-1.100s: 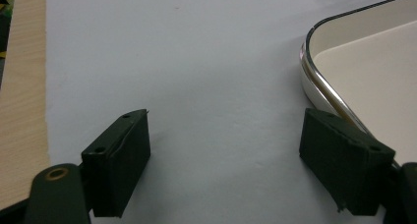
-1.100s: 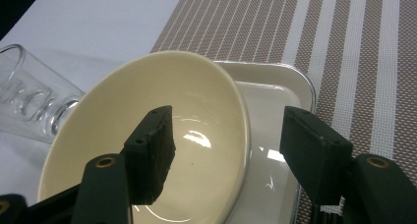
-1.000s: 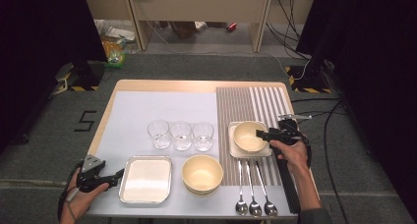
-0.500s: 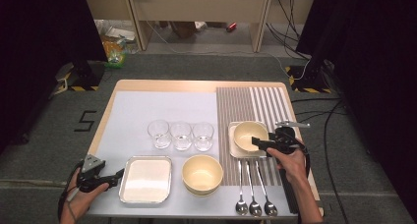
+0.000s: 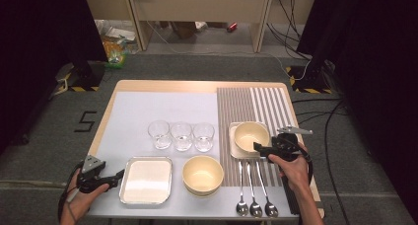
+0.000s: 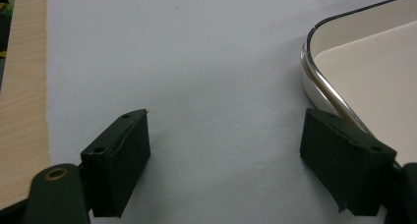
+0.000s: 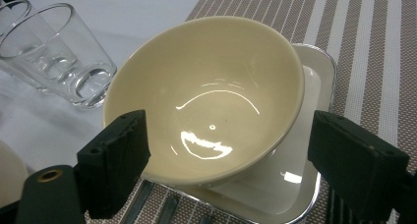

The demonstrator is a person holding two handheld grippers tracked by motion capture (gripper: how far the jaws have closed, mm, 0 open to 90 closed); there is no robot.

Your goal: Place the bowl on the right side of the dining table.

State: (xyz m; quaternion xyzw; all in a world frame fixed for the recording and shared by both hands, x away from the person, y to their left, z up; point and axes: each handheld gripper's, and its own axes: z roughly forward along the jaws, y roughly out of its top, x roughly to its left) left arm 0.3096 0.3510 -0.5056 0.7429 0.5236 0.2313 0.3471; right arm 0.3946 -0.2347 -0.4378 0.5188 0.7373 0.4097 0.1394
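**Right gripper open beside a bowl on a small tray**

While the person's left hand rests at the near left corner of the table (image 5: 162, 87), the right gripper (image 5: 258, 147) sits at the near edge of a cream bowl (image 5: 251, 135). Its jaws have just been opening and now stand wide apart; in the right gripper view the bowl (image 7: 206, 96) lies just ahead of them, and the pads do not press on it. The bowl stands in a small metal-rimmed tray (image 5: 233, 148) on the striped mat (image 5: 246, 104).

The left gripper (image 5: 118, 174) lies low, jaws apart with nothing between them, one jaw just beside the rim of a larger empty tray (image 5: 146, 180).

A second cream bowl (image 5: 202, 174) sits between the two trays. Three clear glasses (image 5: 181, 135) stand in a row behind it. Three spoons (image 5: 255, 205) lie side by side just in front of the right hand (image 5: 292, 167).
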